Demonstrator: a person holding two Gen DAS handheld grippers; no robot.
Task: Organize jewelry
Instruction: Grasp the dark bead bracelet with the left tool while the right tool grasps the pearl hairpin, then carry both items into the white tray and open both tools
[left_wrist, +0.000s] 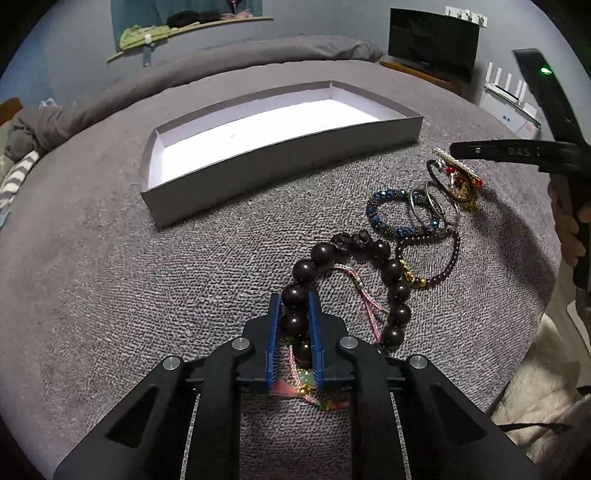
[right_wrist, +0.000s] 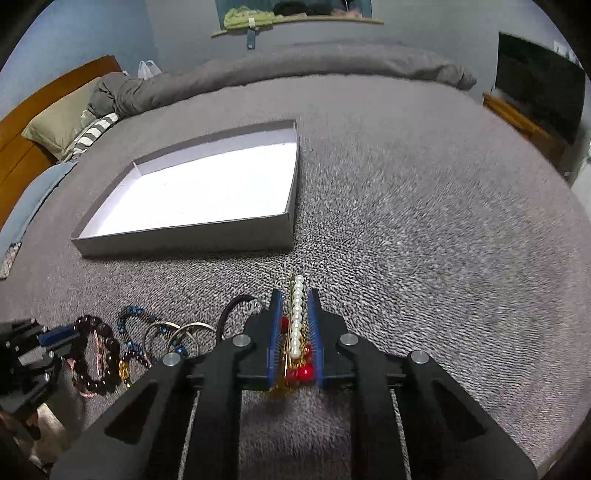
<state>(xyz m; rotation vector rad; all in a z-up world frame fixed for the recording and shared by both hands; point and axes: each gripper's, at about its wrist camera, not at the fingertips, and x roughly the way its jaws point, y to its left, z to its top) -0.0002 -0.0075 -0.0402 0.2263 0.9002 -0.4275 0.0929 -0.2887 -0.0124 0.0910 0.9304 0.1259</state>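
the grey box (left_wrist: 284, 162) sits at about 11 o'clock in both wrist views, and its white floor looks bare, so i judge the sorting has barely begun: nothing is in it yet. the left gripper (left_wrist: 294, 306) has its blue jaws nearly closed on the dark bead bracelet (left_wrist: 391, 269), pinching two of the big beads, with the loop trailing out toward 1 o'clock on the grey bedspread (left_wrist: 147, 295). the right gripper (right_wrist: 294, 306) is clamped narrowly on the pearl hair clip (right_wrist: 297, 317) (red beads and gold bits hang beneath it). left to move, lying at 1 to 2 o'clock in the left view: the blue bead bracelet (left_wrist: 384, 214), the metal rings (left_wrist: 432, 206) and the maroon bead bracelet (left_wrist: 439, 258). a pink tassel under the left jaws is mostly hidden, and whether either piece is lifted clear of the cloth is hard to tell.
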